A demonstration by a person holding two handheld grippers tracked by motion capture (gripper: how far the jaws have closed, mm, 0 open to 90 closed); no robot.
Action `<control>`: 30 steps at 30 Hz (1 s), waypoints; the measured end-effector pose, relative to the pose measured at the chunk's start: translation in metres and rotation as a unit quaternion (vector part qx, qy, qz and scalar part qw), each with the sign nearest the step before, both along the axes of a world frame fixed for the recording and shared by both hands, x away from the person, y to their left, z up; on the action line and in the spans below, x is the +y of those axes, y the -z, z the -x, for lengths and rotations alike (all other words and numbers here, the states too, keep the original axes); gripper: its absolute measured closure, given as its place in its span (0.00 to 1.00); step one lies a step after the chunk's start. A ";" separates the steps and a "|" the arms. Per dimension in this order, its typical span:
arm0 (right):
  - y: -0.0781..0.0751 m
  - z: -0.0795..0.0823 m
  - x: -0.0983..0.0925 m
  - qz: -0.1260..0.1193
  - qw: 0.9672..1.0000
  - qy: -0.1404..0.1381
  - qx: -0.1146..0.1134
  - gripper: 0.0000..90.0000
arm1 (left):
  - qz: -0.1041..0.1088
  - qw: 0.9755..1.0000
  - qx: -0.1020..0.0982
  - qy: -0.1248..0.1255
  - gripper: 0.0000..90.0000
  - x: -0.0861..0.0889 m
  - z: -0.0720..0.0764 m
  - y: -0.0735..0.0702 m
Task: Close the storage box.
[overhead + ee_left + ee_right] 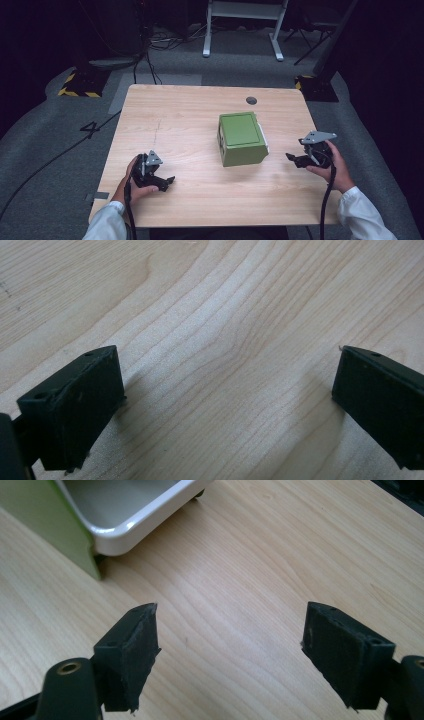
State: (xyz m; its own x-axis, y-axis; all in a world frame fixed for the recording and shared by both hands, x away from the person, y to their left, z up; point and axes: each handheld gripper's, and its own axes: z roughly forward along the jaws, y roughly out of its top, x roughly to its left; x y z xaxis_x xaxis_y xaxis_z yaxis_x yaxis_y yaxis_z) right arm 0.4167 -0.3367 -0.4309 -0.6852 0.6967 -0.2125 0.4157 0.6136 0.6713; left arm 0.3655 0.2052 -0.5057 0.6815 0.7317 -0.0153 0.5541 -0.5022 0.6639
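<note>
The green box-shaped container with a white inner tray (242, 138) lies on its side right of the middle of the high view, on the pale wooden table (190, 115), its white rim (150, 515) turned toward the right side of the frame. In the upper left of the right gripper view that rim and the green wall appear just beyond the jaws, apart from them. The right gripper (298, 158), at the right of the high view beside the container but not touching it, has its jaws spread wide with nothing between them. The step in hand looks like an approach to the container's open side; it would go best if the person lined one jaw inside the white rim and one outside before closing. The left gripper (167, 182), at the lower left, stands wide and empty over bare wood, well apart from the container; it could steady the green wall so that the container does not slide.
</note>
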 end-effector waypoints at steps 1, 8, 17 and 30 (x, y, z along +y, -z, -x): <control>0.001 0.002 -0.001 0.001 1.000 -0.002 0.000 0.25 | 0.000 1.000 0.000 0.000 0.00 0.000 0.000 0.000; 0.010 0.016 -0.010 0.003 1.000 -0.004 -0.001 0.24 | -0.001 1.000 0.000 -0.001 0.00 0.000 0.000 0.000; 0.032 0.031 -0.023 0.004 1.000 0.001 0.012 0.23 | -0.001 1.000 0.000 -0.002 0.00 0.000 0.001 0.000; 0.055 0.047 -0.057 -0.041 0.998 0.042 0.026 0.23 | 0.000 1.000 0.000 -0.002 0.00 0.000 0.001 0.000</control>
State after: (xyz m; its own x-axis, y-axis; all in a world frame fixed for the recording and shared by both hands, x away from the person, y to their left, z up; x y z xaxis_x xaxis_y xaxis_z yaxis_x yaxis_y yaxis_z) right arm 0.3695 -0.3939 -0.4857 -0.6325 0.7656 -0.1176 0.4993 0.5190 0.6938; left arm 0.3649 0.2050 -0.5057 0.6792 0.7338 -0.0145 0.5556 -0.5011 0.6634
